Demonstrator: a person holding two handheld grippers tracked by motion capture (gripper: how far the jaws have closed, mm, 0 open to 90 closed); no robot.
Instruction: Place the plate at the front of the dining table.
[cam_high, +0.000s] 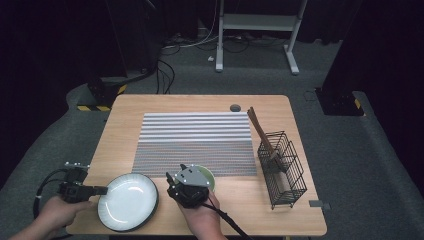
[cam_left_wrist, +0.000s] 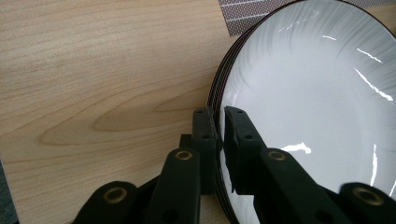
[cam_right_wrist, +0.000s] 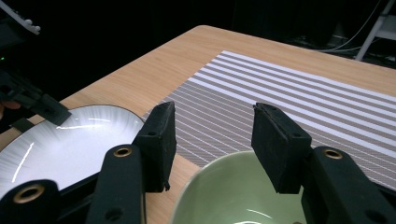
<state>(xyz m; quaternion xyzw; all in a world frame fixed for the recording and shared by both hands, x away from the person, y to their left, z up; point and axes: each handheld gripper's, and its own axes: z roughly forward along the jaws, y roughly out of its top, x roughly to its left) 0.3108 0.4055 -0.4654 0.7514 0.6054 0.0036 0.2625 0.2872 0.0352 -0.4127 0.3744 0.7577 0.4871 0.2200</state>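
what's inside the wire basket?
The wire basket holds wooden chopsticks, leaning out over its far-left rim, and something dark low in the same compartment, too blurred to identify. The basket floor behind the mesh can't be made out.

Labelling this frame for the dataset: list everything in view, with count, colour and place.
plate: 1, white with dark rim, near-left of table, rim pinched by left gripper
bowl: 1, pale green, near edge, right of plate, under right gripper
placemat: 1, grey-and-white striped, table centre
wire basket: 1, black, right side of table
wooden utensil: 1, brown, leaning in basket; type unclear
table: 1, light wood
white frame: 1, on floor behind table
left gripper: 1, black, shut on plate rim
right gripper: 1, black, jaws apart over bowl
hands: 2, near edge
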